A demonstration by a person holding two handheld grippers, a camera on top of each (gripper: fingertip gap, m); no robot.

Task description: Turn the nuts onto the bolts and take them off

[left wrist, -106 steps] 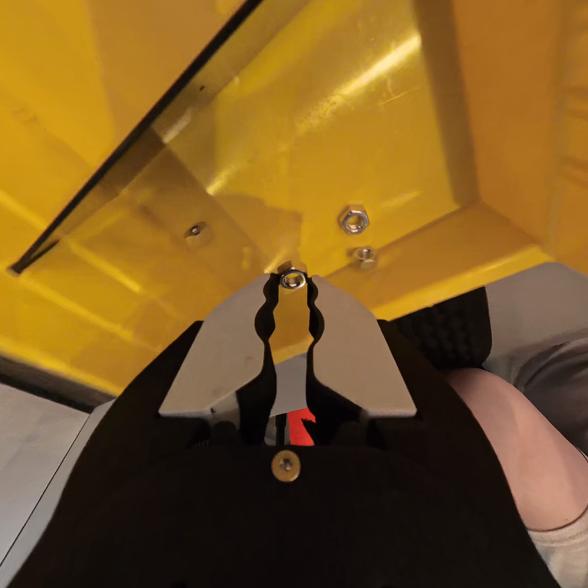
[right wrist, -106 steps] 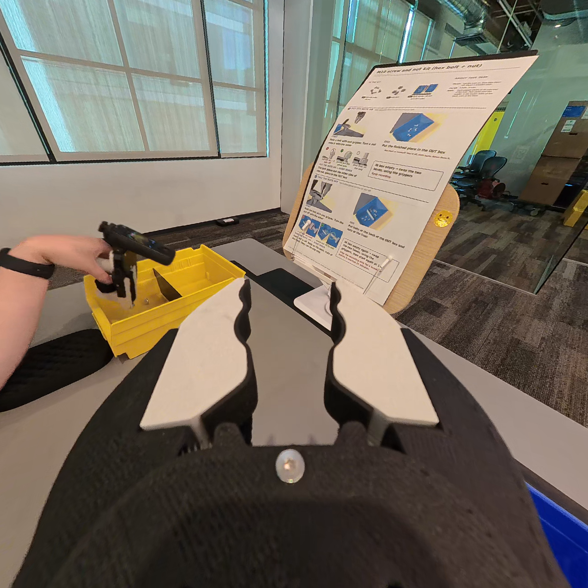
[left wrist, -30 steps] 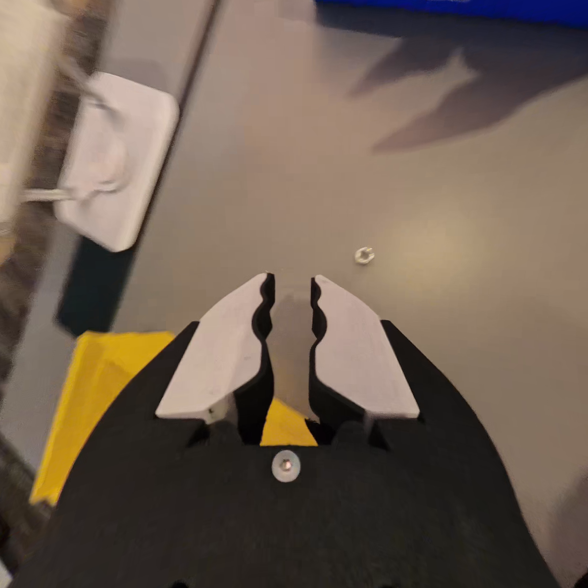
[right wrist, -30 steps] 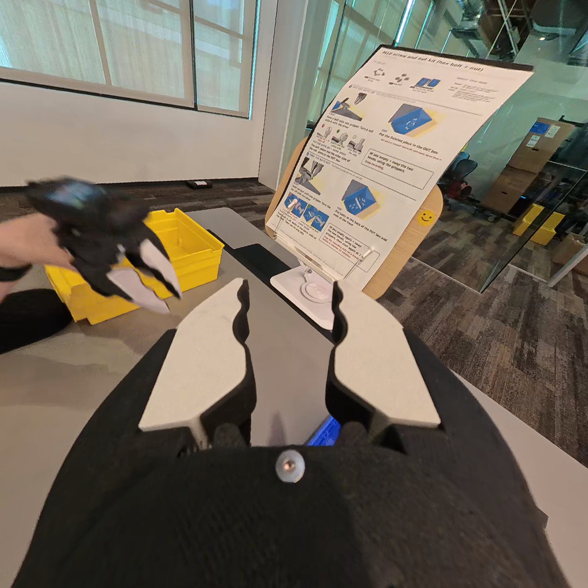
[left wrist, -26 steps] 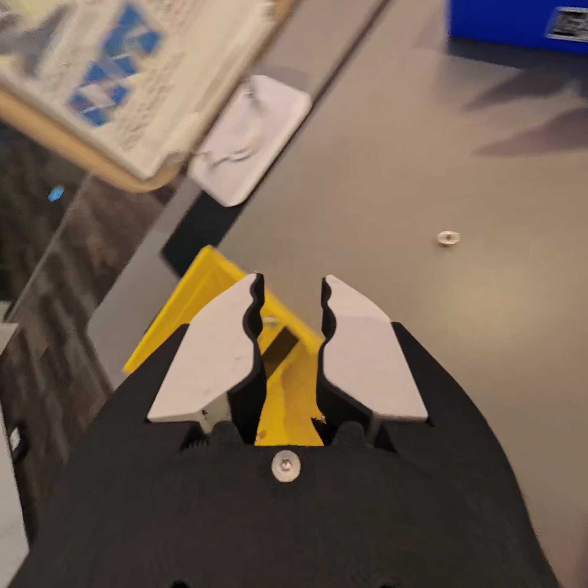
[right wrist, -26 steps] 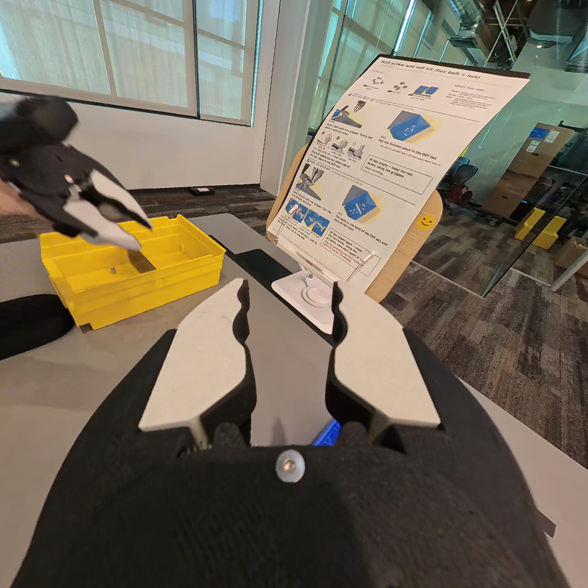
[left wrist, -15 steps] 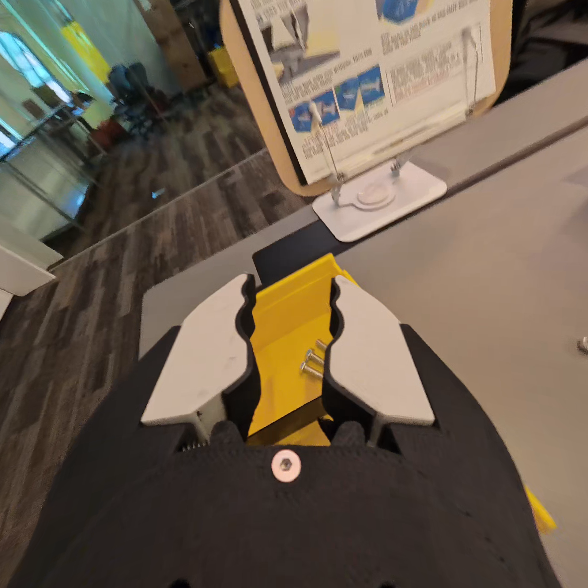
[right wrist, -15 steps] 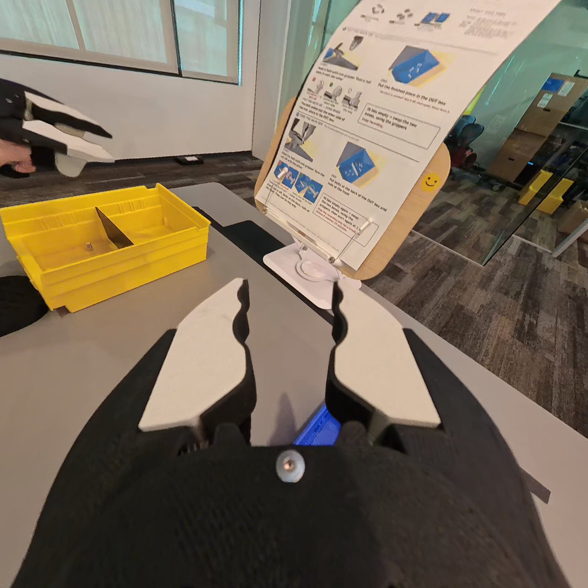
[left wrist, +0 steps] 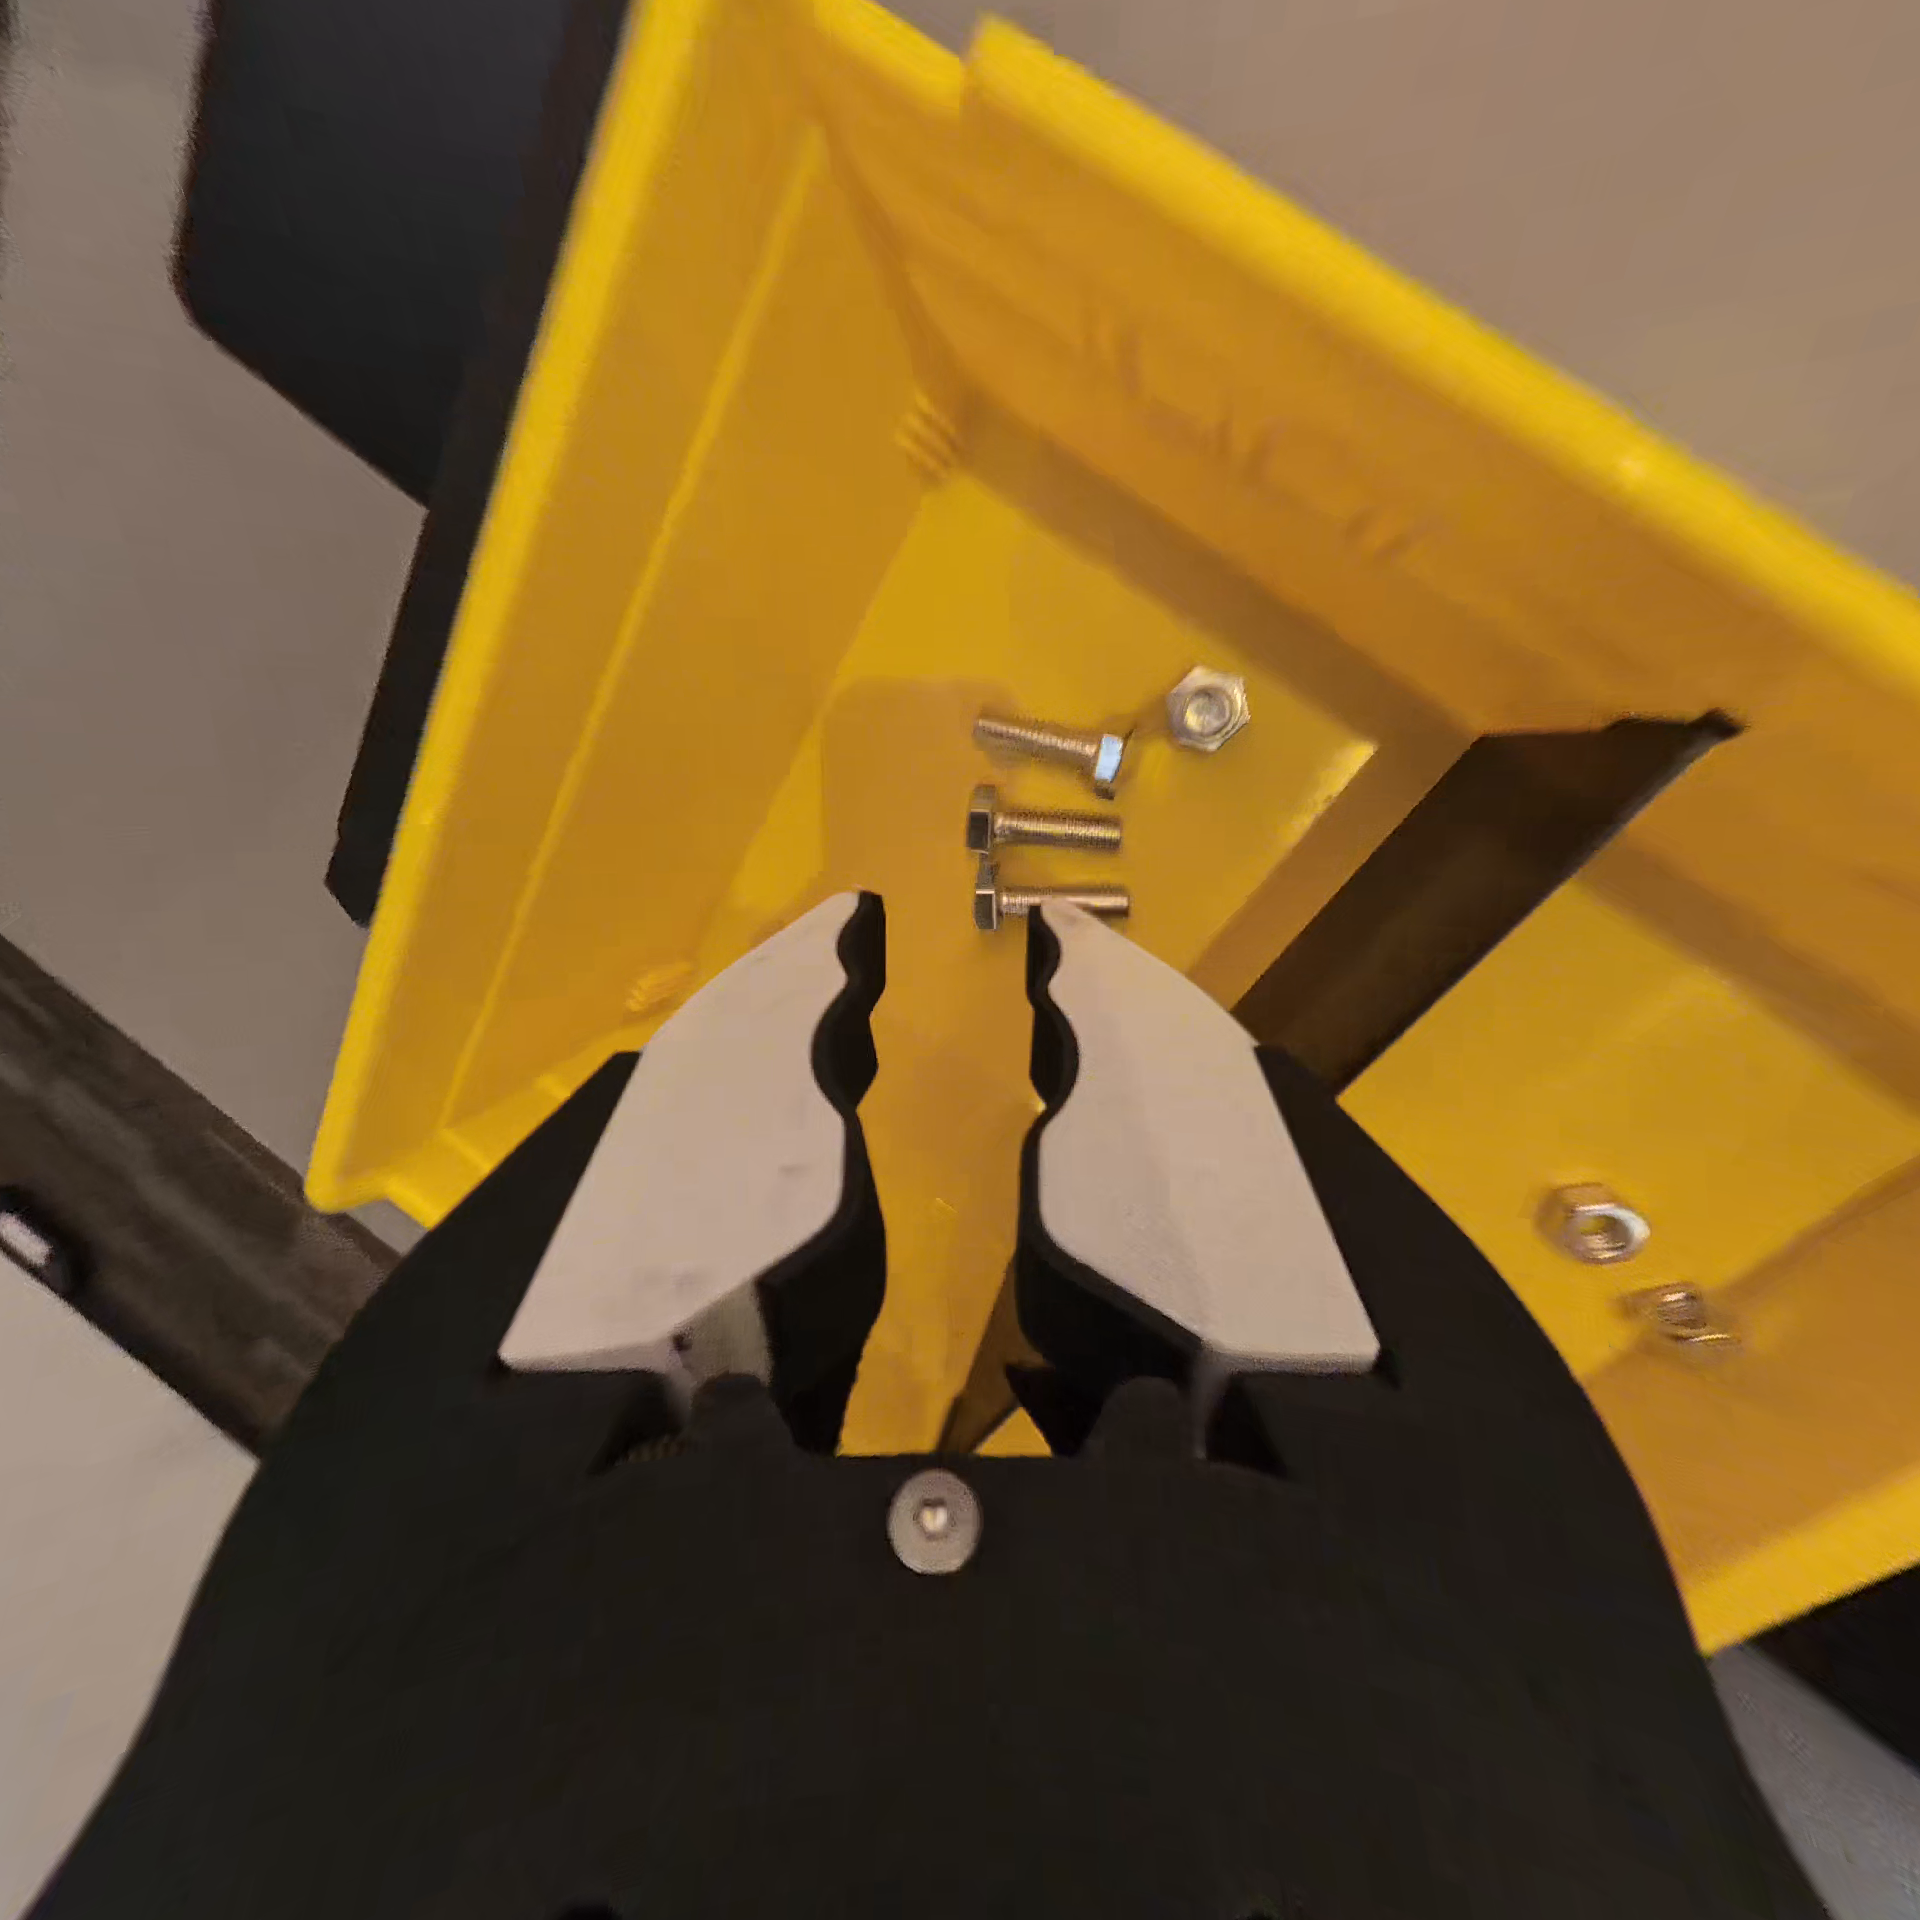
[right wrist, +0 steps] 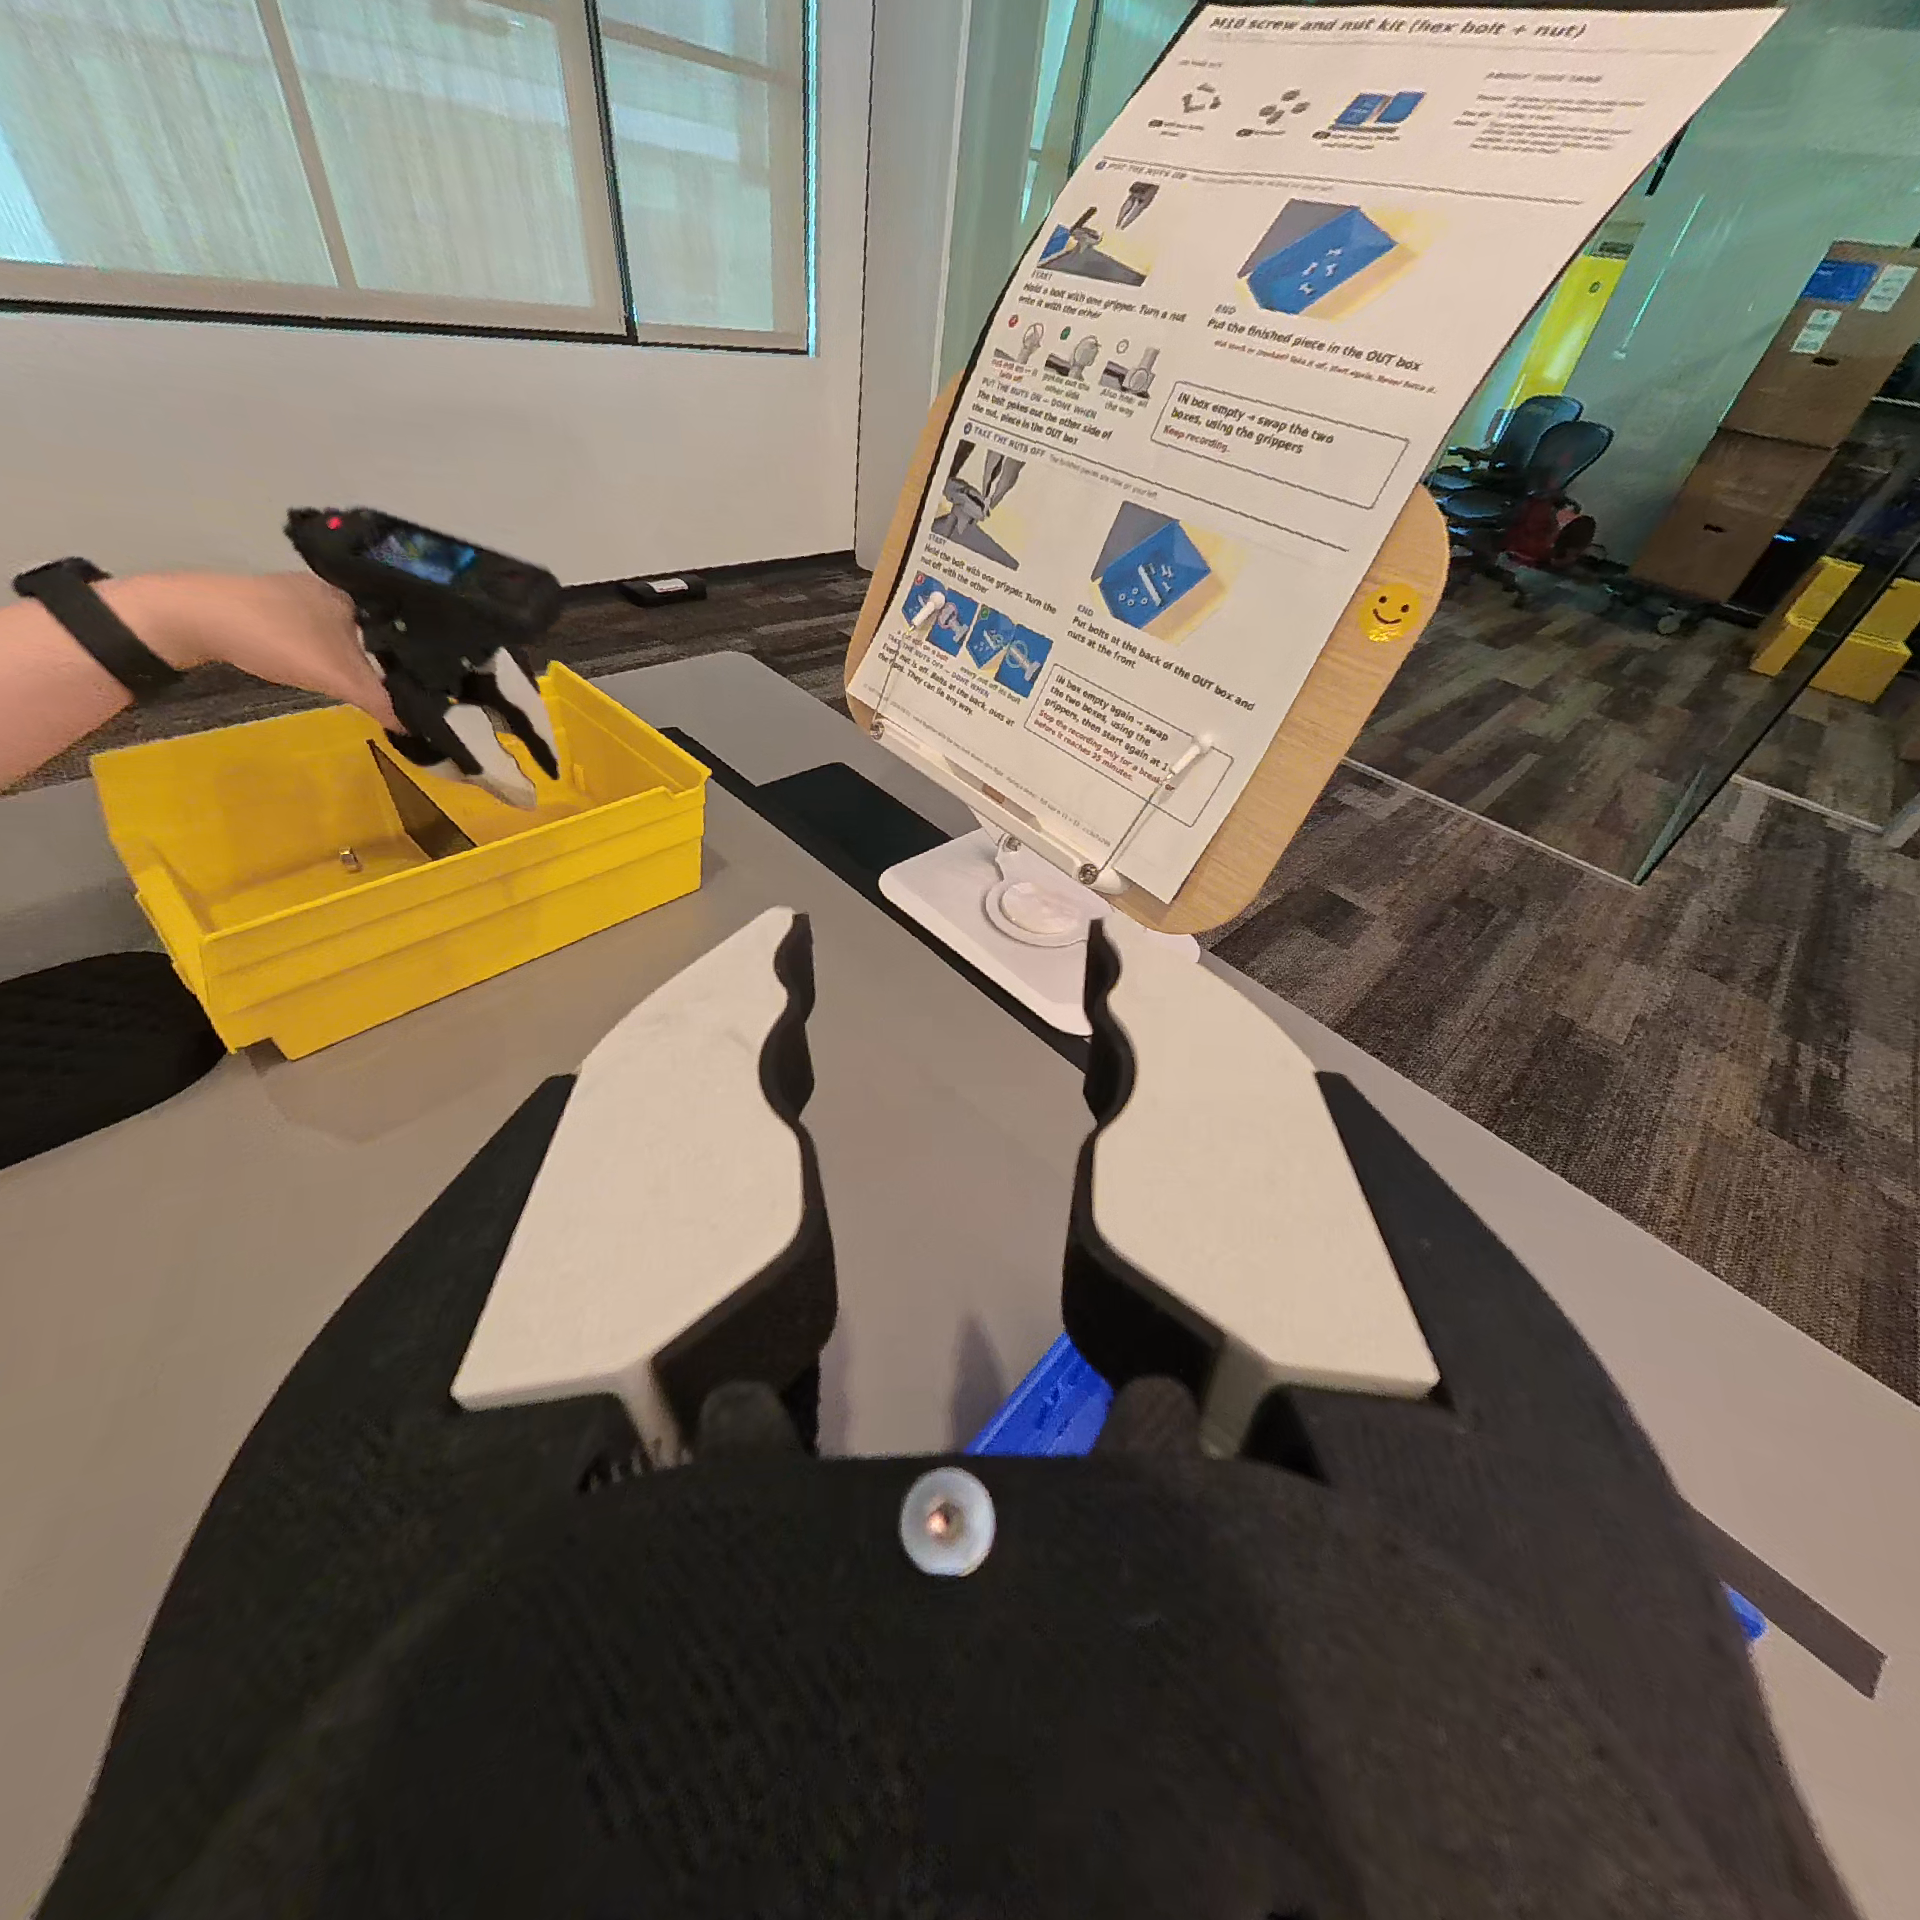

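A yellow bin (left wrist: 1195, 343) with a dark divider (left wrist: 1455, 862) holds three silver bolts (left wrist: 1044, 831) and a nut (left wrist: 1207, 709) in one compartment. Two more nuts (left wrist: 1595, 1226) lie in the other compartment. My left gripper (left wrist: 954, 909) is open and empty, its tips just above the nearest bolt (left wrist: 1049, 902). In the right wrist view the left gripper (right wrist: 499, 758) dips into the bin (right wrist: 416, 914). My right gripper (right wrist: 940, 935) is open and empty above the grey table.
An instruction sheet on a wooden stand (right wrist: 1143, 468) with a white base (right wrist: 1029, 914) stands at the table's far edge. A blue box (right wrist: 1039, 1403) lies under my right gripper. A black pad (left wrist: 343, 260) lies beyond the bin. A hand (right wrist: 239, 644) holds the left gripper. The grippers' ends are close to 50 centimeters from one another.
My left gripper has swung from the table over to the yellow bin and lowered into it, tips now close to the bolts. The right gripper has hardly moved.
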